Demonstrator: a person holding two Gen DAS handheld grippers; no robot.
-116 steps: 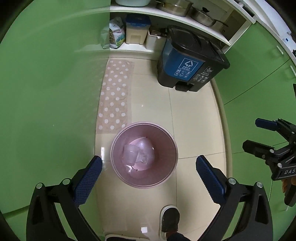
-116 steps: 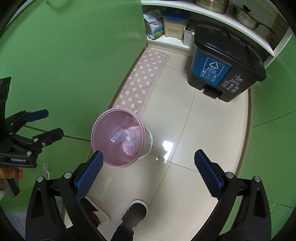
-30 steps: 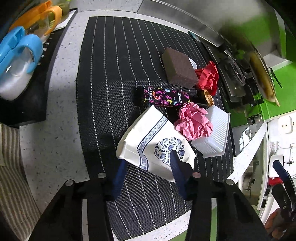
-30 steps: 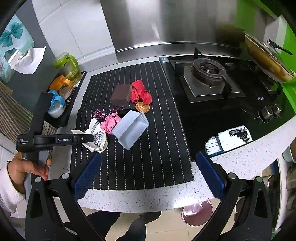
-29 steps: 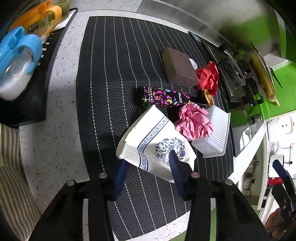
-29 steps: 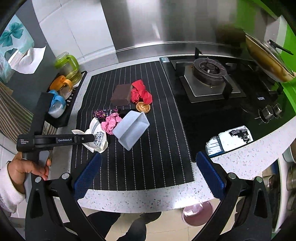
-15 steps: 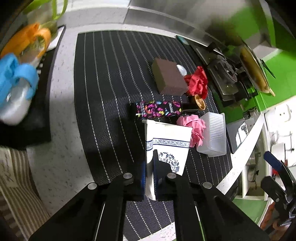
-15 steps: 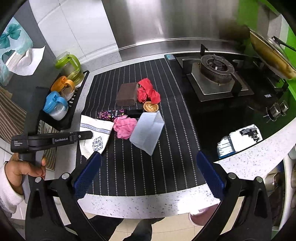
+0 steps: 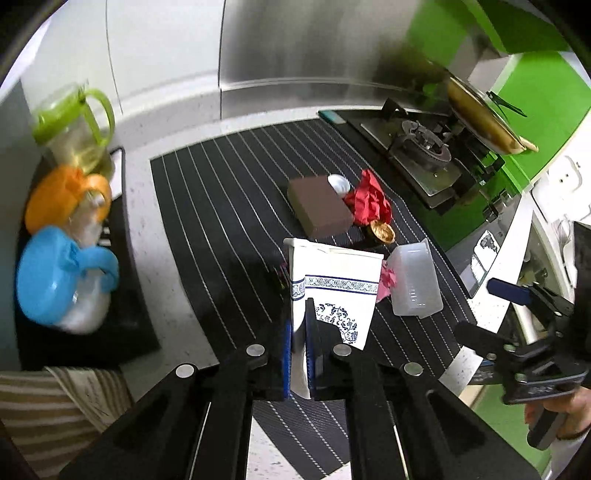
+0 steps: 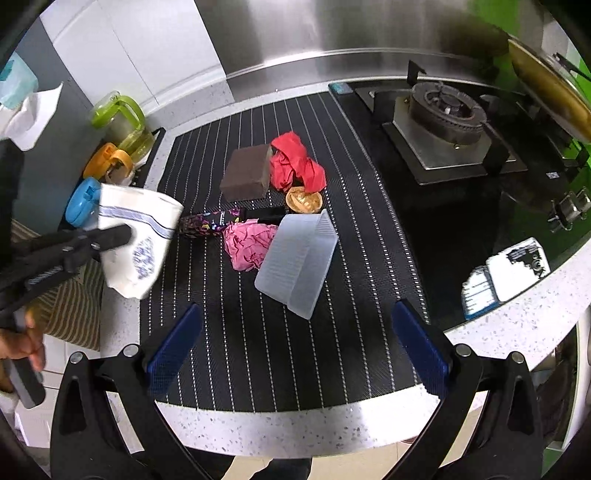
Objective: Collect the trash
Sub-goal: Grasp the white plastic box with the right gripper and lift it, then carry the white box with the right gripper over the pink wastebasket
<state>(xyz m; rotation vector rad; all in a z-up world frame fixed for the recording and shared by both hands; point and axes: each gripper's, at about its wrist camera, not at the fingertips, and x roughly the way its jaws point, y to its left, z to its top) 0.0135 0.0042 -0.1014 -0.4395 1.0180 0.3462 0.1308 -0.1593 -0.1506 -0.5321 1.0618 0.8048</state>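
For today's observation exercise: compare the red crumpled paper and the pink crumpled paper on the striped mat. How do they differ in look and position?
The red crumpled paper is bright red and lies farther back, beside the brown block; the pink crumpled paper is pink and lies nearer the counter's front edge. The red one lies apart from the clear plastic box; the pink one lies against it. Both are crumpled wads resting on the striped mat, untouched by either gripper.

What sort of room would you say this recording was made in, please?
Most likely a home kitchen: a gas stove is set into the speckled counter, a pan sits by it, and a steel backsplash runs behind.
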